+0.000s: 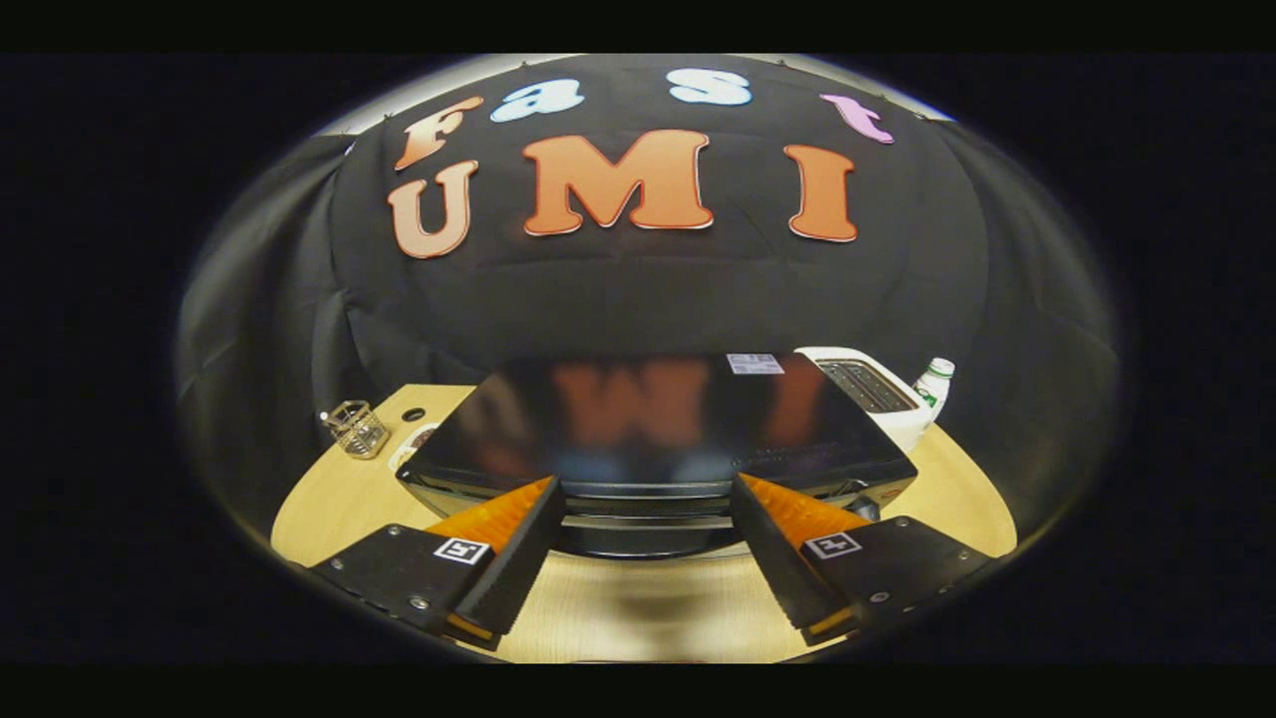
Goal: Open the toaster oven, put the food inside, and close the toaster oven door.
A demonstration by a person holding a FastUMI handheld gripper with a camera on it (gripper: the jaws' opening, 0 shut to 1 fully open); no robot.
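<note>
Oven sits dead ahead at twelve o'clock, just beyond my fingers, its glossy dark top facing me and the front edge with its chrome trim nearest. I judge the task barely begun: I can't tell whether the door is open, and I see no food. Opening, loading and closing all seem left. My gripper is spread wide, holding nothing, the tips flanking the oven's front edge; whether they touch it I can't tell. At ten o'clock a glass stands on the table; at two o'clock, farther back, a toaster and bottle.
</note>
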